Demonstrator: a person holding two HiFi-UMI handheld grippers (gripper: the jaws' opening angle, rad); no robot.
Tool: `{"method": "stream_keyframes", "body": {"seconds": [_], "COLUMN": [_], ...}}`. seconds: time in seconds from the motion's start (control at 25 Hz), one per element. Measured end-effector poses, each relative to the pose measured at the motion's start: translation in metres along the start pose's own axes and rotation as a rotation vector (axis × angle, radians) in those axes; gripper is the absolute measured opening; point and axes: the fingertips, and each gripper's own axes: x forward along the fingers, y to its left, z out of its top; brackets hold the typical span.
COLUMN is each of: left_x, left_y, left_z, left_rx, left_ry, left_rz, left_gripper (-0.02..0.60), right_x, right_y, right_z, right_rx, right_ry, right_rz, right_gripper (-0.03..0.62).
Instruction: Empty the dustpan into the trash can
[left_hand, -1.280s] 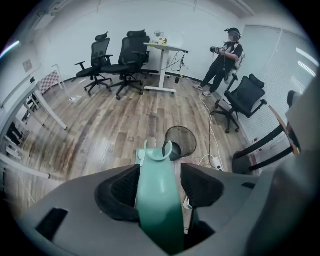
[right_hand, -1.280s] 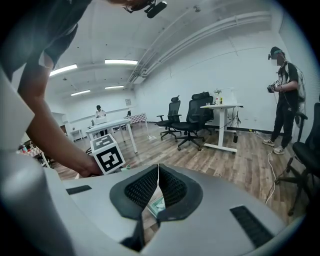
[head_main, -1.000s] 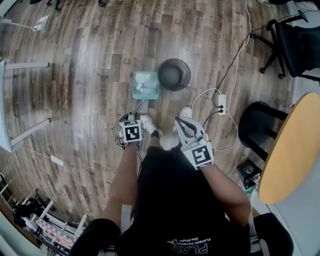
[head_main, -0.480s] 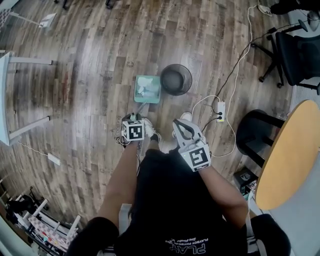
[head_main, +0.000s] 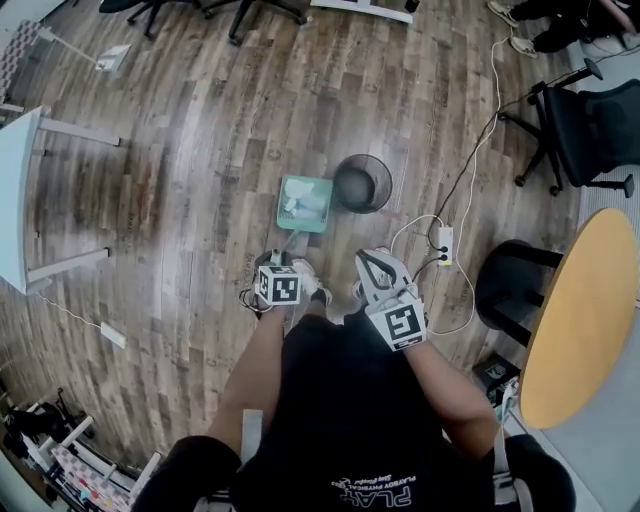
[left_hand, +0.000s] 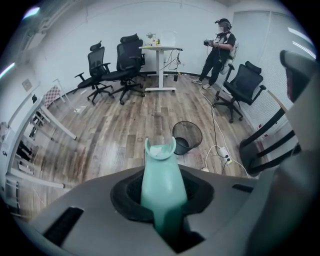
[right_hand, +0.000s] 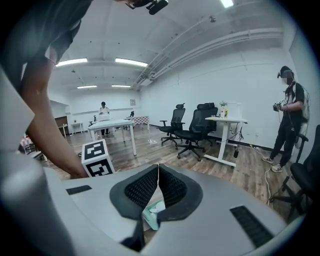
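Observation:
A teal dustpan (head_main: 305, 203) holding white scraps rests low beside a black mesh trash can (head_main: 362, 183), just to the can's left; I cannot tell whether it has left the floor. My left gripper (head_main: 283, 260) points down and is shut on the dustpan's long handle (left_hand: 162, 185); its jaws have just been closing on it. In the left gripper view the pan's mouth (left_hand: 161, 149) shows past the jaws, with the trash can (left_hand: 187, 137) beyond it. My right gripper (head_main: 372, 262) hangs to the right, and in its own view the right gripper (right_hand: 158, 167) is shut on nothing.
A power strip (head_main: 443, 243) with white cables lies right of the can. A black stool (head_main: 510, 275), a round wooden table (head_main: 580, 310) and an office chair (head_main: 590, 110) stand at the right. A white desk (head_main: 20, 200) is at the left. A person (left_hand: 220, 47) stands far off.
Both grippers have risen a little and shifted towards the dustpan. The head camera has tilted, so dustpan and can sit lower in view. Dustpan stays next to the can.

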Motion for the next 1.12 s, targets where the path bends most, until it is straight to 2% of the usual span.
{"method": "stream_keyframes", "body": {"seconds": [0.24, 0.4, 0.6, 0.72, 1.12], "left_x": [-0.04, -0.066, -0.099, -0.125, -0.189], "left_y": [0.02, 0.033, 0.03, 0.021, -0.029], "left_z": [-0.011, -0.016, -0.022, -0.026, -0.026], "left_rx": [0.13, 0.15, 0.174, 0.208, 0.381], "left_ry": [-0.07, -0.113, -0.177, -0.225, -0.339], "left_rz": [-0.005, 0.002, 0.037, 0.07, 0.177], "left_gripper": [0.097, 0.097, 0.097, 0.097, 0.097], "right_x": [-0.016, -0.03, -0.046, -0.062, -0.146], "right_y": [-0.023, -0.031, -0.027, -0.016, 0.003], "right_z": [0.008, 0.019, 0.029, 0.036, 0.016], "right_rx": [0.0, 0.0, 0.022, -0.011, -0.032], "right_ry": [-0.017, -0.041, -0.085, -0.116, -0.157], "right_rz": [-0.176, -0.246, -0.249, -0.228, -0.202], "right_gripper": [0.025, 0.025, 0.025, 0.025, 0.025]}}
